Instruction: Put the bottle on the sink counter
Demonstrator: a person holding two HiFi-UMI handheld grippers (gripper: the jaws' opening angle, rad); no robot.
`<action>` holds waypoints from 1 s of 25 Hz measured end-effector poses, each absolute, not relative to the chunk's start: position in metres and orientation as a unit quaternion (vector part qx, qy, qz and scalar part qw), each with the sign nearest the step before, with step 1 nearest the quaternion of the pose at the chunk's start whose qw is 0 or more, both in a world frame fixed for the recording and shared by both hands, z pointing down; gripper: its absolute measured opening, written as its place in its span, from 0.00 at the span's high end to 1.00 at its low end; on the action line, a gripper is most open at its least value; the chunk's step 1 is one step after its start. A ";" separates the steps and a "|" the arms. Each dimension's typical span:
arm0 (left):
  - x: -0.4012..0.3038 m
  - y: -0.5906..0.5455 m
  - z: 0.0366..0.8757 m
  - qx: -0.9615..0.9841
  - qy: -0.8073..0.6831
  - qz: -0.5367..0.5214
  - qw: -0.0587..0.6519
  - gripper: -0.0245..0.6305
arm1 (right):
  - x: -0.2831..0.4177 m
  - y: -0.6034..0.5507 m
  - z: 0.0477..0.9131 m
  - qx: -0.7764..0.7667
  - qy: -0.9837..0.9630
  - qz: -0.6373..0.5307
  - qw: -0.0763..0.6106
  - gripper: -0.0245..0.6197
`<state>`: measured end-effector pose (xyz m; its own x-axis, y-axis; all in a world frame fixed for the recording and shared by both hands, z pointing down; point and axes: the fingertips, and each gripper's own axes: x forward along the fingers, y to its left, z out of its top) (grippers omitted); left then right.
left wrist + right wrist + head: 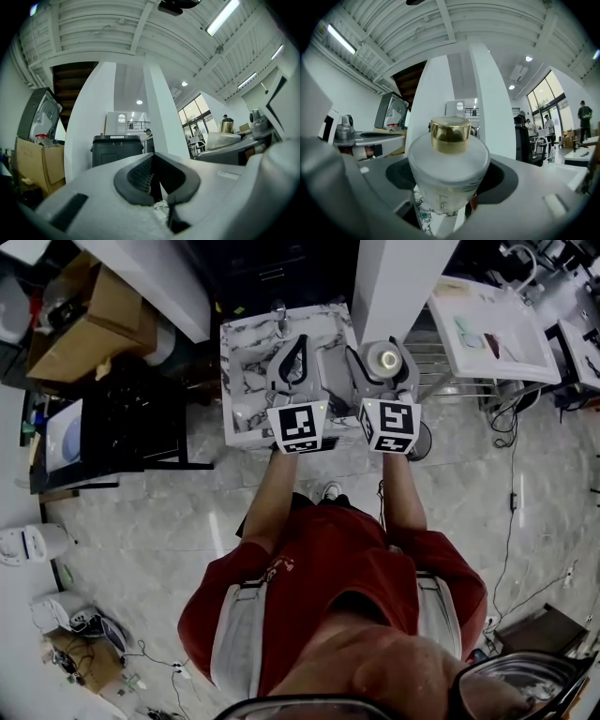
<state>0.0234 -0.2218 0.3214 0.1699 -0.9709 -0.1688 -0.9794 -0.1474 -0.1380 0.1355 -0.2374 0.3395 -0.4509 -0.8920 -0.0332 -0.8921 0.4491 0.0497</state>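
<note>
Arms (pixel 272 498) outstretched level, right gripper (pixel 450 185) clamps the bottle (pixel 449 157); jaws of left gripper (pixel 153 158) seem together.

At the lower centre of the right gripper view, the bottle (pixel 449 159) has its base hidden behind the right gripper (pixel 450 180). In the head view only its cap shows. The sink counter (pixel 246 343) (upper centre there) is partly covered by that gripper and the left gripper (pixel 292 360). The people (pixel 584 117) at far right are too small to tell.
</note>
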 end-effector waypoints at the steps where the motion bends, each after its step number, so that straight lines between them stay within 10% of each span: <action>1: 0.024 -0.225 0.322 -0.757 0.645 0.019 0.107 0.97 | 0.136 -0.241 0.341 -0.523 0.852 0.028 0.000 0.43; 25: -0.036 -0.318 0.328 -0.771 0.628 0.027 0.102 0.97 | 0.075 -0.334 0.346 -0.543 0.839 0.034 -0.010 0.43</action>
